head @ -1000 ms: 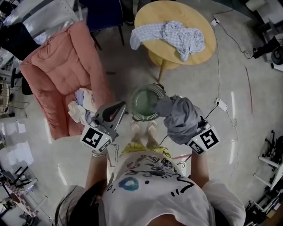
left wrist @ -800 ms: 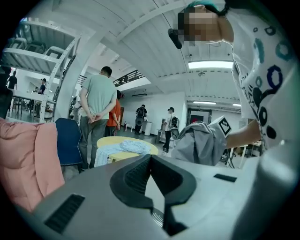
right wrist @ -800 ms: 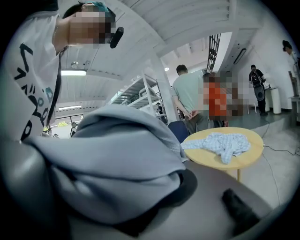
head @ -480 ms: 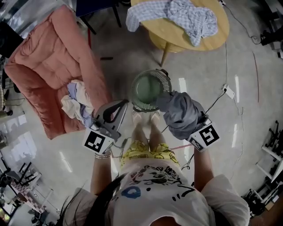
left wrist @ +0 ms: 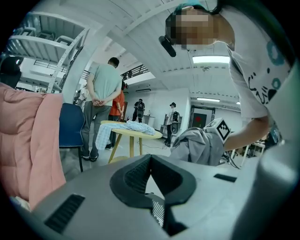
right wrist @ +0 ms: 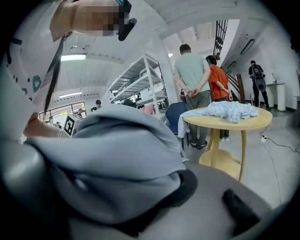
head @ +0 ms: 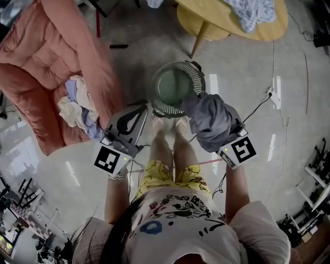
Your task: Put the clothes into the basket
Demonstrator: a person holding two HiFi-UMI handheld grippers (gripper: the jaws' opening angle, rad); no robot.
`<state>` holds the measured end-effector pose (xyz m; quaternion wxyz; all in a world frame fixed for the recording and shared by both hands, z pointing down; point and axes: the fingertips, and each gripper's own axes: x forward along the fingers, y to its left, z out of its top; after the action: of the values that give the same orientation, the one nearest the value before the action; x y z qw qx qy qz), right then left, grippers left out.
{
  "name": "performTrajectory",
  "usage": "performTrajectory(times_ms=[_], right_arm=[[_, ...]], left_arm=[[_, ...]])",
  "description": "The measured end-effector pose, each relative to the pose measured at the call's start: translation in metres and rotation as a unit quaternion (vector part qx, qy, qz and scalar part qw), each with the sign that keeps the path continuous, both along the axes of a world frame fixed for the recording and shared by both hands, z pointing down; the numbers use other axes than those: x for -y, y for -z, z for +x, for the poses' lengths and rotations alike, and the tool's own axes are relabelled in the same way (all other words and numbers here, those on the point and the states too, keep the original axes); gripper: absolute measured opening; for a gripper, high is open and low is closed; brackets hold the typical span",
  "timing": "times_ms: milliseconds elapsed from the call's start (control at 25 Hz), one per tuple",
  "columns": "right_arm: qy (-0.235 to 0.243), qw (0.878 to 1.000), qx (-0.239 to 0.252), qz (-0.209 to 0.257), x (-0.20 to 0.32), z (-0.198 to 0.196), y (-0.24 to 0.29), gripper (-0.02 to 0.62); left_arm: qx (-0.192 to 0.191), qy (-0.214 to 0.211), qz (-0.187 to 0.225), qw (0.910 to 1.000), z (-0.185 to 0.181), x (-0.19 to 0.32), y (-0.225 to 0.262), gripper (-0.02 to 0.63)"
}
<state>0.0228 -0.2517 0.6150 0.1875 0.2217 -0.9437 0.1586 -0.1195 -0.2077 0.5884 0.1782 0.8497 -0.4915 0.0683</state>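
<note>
A round green basket [head: 172, 87] stands on the floor just ahead of the person's feet. My right gripper [head: 205, 117] is shut on a bunched grey garment [head: 210, 124], which hangs at the basket's right rim and overlaps it. The garment [right wrist: 112, 164] fills the right gripper view and hides the jaws. My left gripper [head: 140, 108] is to the left of the basket, its jaws meeting at the tips with nothing between them; the left gripper [left wrist: 150, 157] shows the same in its own view. The grey garment [left wrist: 199, 145] also shows there, at the right.
A pink quilted chair [head: 46, 62] on the left holds a pile of light clothes [head: 75, 105]. At the top stands a yellow round table [head: 221, 20] with a blue checked cloth [head: 255, 10]. A cable and power strip [head: 271, 93] lie right. People [left wrist: 101, 93] stand beyond.
The head view has tipped down: table and chair slid up the frame, and the basket looks larger. Both grippers sank; the grey garment, still gripped, now overlaps the basket's rim.
</note>
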Motion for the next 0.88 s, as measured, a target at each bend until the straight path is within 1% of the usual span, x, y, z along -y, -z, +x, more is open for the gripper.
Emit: performTrajectory(times_ms=[240,400,520,640,680,760,880], right_arm=[[0.010,1.000,-0.016,-0.005,-0.008,-0.004,-0.059,0.075],[0.010,1.000,-0.017,-0.014,-0.009,-0.007,-0.096,0.075],[-0.008,0.999,-0.025,-0.019,-0.007,-0.008,-0.121,0.075],[-0.027,0.997,-0.055,-0.042,-0.001,-0.009,-0.147,0.077],[-0.032,0.996,-0.062,-0.057,-0.001,-0.009,-0.154,0.098],[-0.039,0.993,-0.070,-0.089,-0.002,-0.008,-0.168,0.162],[-0.043,0.989,-0.083,-0.114,-0.007,-0.006,-0.184,0.186]], left_arm=[[-0.006,0.006,-0.013,0.9999,-0.002,-0.011,-0.049,0.011],[-0.003,0.007,-0.024,0.9997,-0.002,-0.017,-0.081,0.011],[-0.005,0.007,-0.026,0.9996,-0.003,-0.016,-0.100,0.011],[-0.008,0.013,-0.027,0.9995,-0.003,-0.017,-0.112,0.011],[-0.010,0.015,-0.028,0.9994,-0.003,-0.018,-0.115,0.011],[-0.014,0.017,-0.031,0.9993,-0.001,-0.019,-0.118,0.011],[-0.016,0.020,-0.036,0.9990,-0.002,-0.023,-0.122,0.011]])
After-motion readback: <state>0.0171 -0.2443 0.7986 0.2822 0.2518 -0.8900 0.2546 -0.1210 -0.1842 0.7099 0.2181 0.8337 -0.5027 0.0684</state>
